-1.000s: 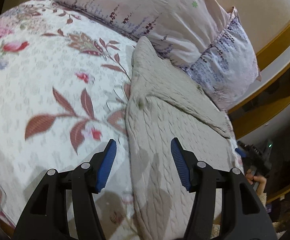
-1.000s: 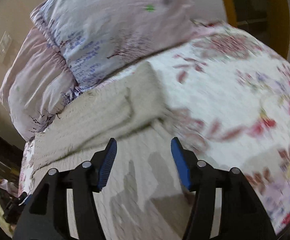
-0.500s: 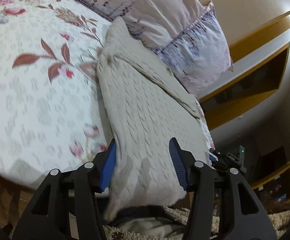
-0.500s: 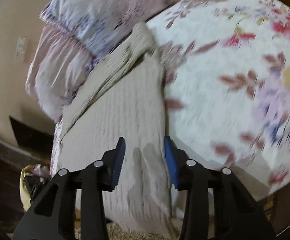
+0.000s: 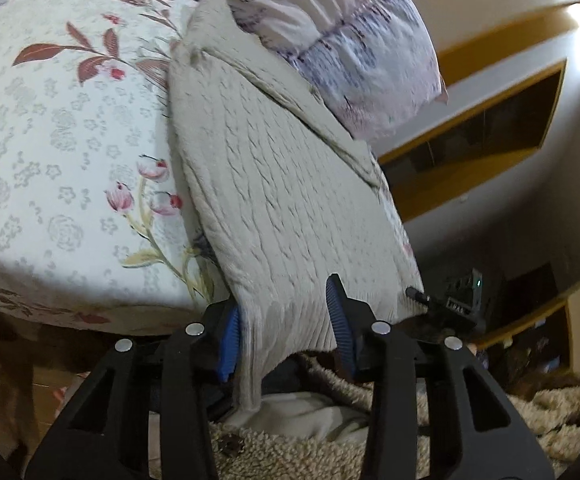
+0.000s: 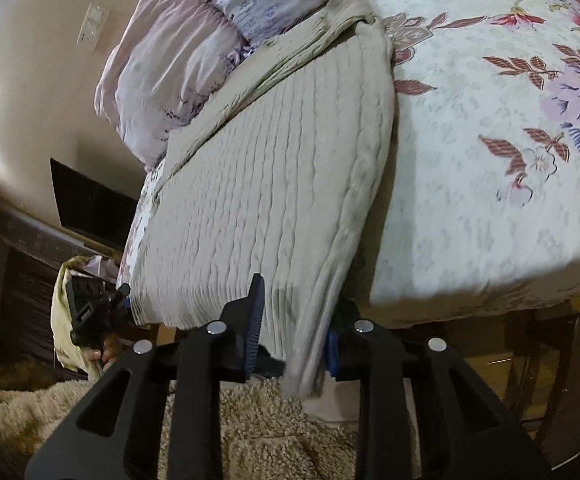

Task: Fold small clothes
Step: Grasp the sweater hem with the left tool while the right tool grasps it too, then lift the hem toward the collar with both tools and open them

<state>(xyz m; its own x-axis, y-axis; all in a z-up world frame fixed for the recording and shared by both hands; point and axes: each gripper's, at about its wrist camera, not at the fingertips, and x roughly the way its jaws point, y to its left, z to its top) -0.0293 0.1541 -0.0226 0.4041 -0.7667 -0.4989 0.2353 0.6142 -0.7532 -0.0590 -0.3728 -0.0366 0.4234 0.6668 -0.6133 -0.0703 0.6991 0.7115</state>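
Note:
A cream cable-knit sweater [image 5: 273, 176] lies flat on the floral bed, its hem hanging over the near edge; it also shows in the right wrist view [image 6: 273, 176]. My left gripper [image 5: 285, 324] is open, its blue pads on either side of the hem's left corner. My right gripper [image 6: 290, 328] is open and straddles the hem's right corner. Each gripper shows small in the other's view, at the hem's opposite corner.
The floral bedspread [image 5: 61, 128] covers the bed. Lilac pillows [image 5: 354, 40] lie behind the sweater's top. A shaggy beige rug [image 6: 249, 432] lies on the floor below the bed edge. A wooden shelf [image 5: 490, 120] runs along the wall.
Both grippers have drawn back from over the sweater's body to the bed's near edge and now flank the hem's two corners. The jaws have narrowed slightly.

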